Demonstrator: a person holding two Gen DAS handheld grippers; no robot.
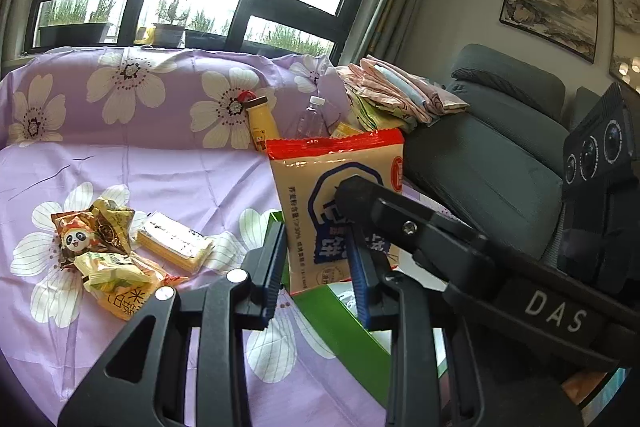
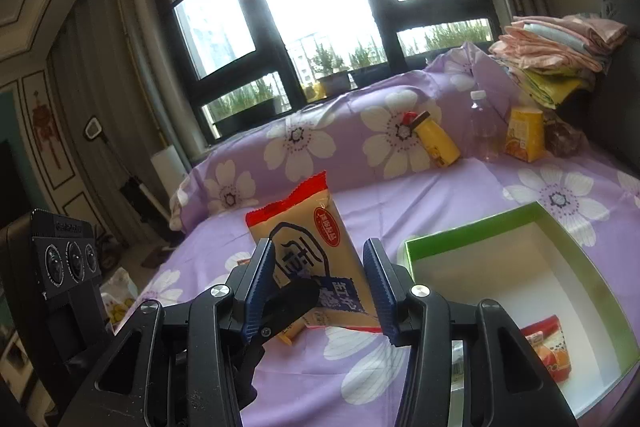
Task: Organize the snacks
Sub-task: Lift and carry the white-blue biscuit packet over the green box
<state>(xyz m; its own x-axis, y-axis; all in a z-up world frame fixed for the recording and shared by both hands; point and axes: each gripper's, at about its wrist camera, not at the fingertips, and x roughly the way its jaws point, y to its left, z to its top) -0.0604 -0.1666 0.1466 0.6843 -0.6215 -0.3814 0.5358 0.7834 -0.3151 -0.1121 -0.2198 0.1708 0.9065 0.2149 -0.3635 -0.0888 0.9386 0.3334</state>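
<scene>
A beige snack bag (image 1: 340,183) with a red top seal and a blue emblem hangs upright above the purple flowered bedsheet (image 1: 160,171). My left gripper (image 1: 318,263) is shut on the bag's lower part, one pad in front of its face. My right gripper (image 2: 320,285) also closes on the same bag (image 2: 316,247) from the right, and one of its fingers (image 1: 360,195) lies across the bag's face. The left gripper's finger (image 2: 292,297) shows at the bag's lower left. A green box (image 2: 472,231) lies open to the right, with a red packet (image 2: 548,343) inside. Its rim (image 1: 332,311) sits just below the bag.
Loose snacks lie at left: a panda packet (image 1: 88,235), a wafer pack (image 1: 176,241), a yellow packet (image 1: 116,283). Behind stand a yellow bottle (image 2: 436,139), a clear water bottle (image 2: 484,131) and a juice carton (image 2: 524,135). Folded laundry (image 1: 400,95) lies beside a grey sofa (image 1: 500,155).
</scene>
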